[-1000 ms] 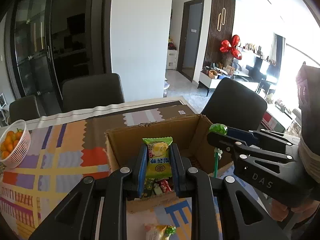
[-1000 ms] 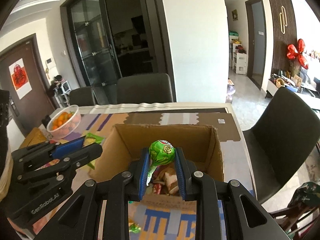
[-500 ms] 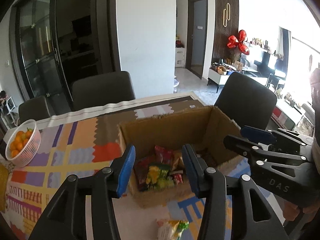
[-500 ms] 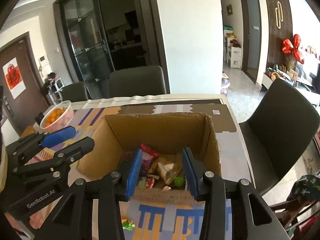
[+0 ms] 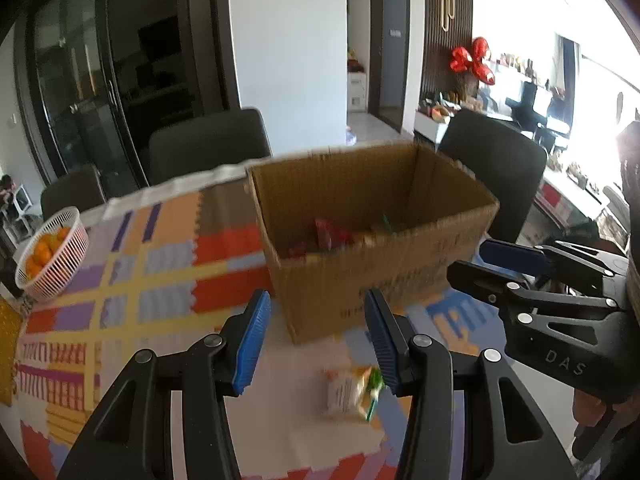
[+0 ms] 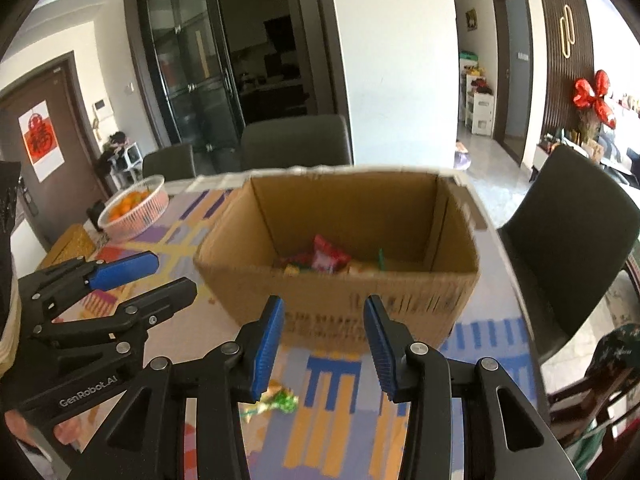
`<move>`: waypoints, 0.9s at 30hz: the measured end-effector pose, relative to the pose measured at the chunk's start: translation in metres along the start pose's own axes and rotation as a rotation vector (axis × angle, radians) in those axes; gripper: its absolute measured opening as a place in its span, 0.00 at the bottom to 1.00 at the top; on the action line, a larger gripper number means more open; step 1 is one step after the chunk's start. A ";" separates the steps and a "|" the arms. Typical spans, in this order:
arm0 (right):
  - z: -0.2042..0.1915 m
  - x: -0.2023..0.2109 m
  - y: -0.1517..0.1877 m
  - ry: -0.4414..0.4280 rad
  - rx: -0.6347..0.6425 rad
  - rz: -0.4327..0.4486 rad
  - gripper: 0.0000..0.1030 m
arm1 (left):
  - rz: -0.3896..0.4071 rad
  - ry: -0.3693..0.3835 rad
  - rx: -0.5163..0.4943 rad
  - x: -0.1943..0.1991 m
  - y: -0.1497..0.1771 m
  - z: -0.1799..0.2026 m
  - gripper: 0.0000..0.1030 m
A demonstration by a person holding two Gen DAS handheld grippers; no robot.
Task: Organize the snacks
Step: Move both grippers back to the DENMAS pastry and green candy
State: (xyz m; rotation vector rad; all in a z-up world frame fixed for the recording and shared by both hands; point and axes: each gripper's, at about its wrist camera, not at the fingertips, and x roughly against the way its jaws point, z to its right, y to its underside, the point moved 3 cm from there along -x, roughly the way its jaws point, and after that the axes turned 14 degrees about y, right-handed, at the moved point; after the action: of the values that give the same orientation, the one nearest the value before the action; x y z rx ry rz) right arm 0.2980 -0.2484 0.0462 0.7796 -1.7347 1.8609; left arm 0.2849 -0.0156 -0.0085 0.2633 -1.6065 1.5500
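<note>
An open cardboard box (image 5: 360, 280) (image 6: 340, 292) stands on the patterned tablecloth, and several snack packets (image 5: 328, 234) (image 6: 328, 256) lie inside it. In front of the box a small yellow-green snack packet (image 5: 352, 392) (image 6: 280, 398) rests on the cloth. My left gripper (image 5: 318, 300) (image 6: 174, 272) hovers open and empty before the box's near wall, above that packet. My right gripper (image 6: 324, 304) (image 5: 468, 258) is beside it, also open with nothing between its fingers.
A white basket of oranges (image 5: 52, 252) (image 6: 134, 206) sits at the table's far left. Dark chairs (image 5: 208, 144) (image 6: 568, 232) stand behind the table and at its right side. The tablecloth (image 5: 140, 280) stretches left of the box.
Both grippers opened: the green-yellow packet left the left one and the green lollipop left the right one, over the box. Both then drew back and down to the box's near side.
</note>
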 end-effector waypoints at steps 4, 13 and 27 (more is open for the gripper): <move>-0.008 -0.012 0.021 -0.024 0.002 -0.060 0.41 | -0.030 0.020 0.004 -0.007 0.020 -0.002 0.47; -0.023 -0.044 0.059 -0.058 0.006 -0.170 0.41 | -0.086 0.057 0.000 -0.029 0.051 -0.008 0.47; -0.031 -0.075 0.085 -0.059 -0.004 -0.270 0.41 | -0.175 0.156 0.019 -0.069 0.081 -0.008 0.44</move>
State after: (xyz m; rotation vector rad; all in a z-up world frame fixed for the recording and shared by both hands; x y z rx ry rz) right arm 0.2919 -0.2224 -0.0683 1.0218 -1.5781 1.6679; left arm 0.2758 -0.0196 -0.1145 0.2788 -1.4103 1.4163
